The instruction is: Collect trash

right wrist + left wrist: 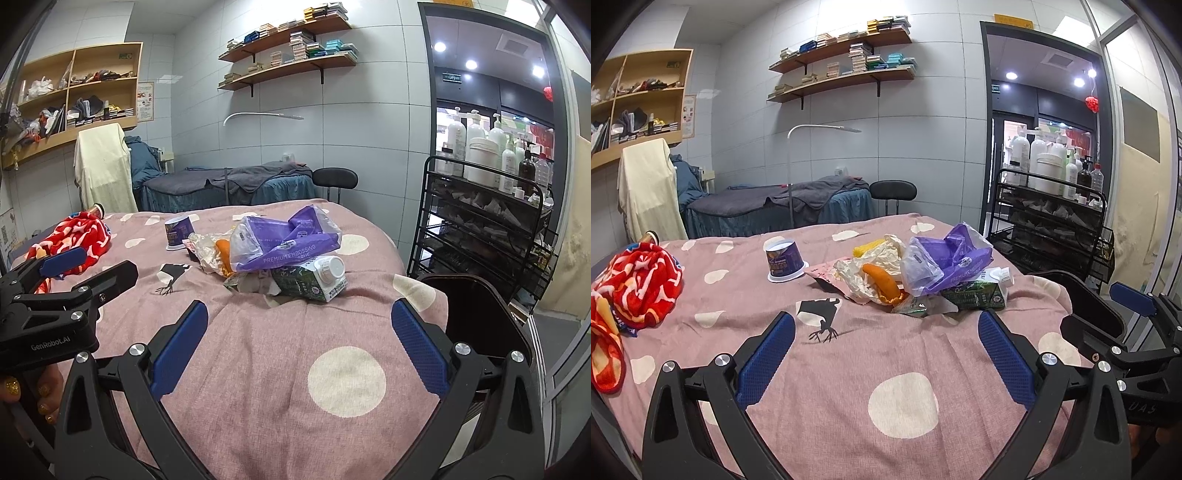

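Note:
A trash pile lies on the pink dotted bedspread: a purple plastic wrapper, a green carton with a white cap, crumpled paper, an orange peel piece and a purple cup upside down to the left. My left gripper is open and empty, short of the pile. My right gripper is open and empty, just short of the carton. The left gripper also shows in the right wrist view.
A red and white blanket lies at the bed's left edge. A dark bin stands at the bed's right edge. A black wire cart with bottles stands to the right. A second bed and a stool are behind.

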Demonstrator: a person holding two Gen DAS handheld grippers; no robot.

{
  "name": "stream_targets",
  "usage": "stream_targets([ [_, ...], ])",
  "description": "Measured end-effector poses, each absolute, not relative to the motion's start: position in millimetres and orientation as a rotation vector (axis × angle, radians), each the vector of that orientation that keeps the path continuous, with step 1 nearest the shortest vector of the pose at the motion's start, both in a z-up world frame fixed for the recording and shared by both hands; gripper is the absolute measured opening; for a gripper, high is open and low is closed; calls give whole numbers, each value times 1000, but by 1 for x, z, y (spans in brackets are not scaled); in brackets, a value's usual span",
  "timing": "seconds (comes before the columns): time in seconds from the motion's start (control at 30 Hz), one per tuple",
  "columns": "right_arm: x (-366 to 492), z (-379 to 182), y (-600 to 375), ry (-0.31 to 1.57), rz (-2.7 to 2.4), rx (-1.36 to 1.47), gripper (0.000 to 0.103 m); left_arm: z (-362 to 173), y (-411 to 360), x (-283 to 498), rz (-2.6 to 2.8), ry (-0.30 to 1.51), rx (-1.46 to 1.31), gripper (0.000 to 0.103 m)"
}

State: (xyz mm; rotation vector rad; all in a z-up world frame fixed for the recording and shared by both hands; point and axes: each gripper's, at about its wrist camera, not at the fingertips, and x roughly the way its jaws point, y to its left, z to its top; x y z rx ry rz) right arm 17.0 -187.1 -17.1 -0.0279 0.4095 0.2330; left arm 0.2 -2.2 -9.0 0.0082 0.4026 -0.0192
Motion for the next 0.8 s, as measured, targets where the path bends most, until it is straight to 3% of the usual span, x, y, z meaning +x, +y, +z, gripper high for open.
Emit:
stream_targets([
  [0.8,23,-21,-187,446,255,-18,98,-13,3,8,-17,432,7,98],
])
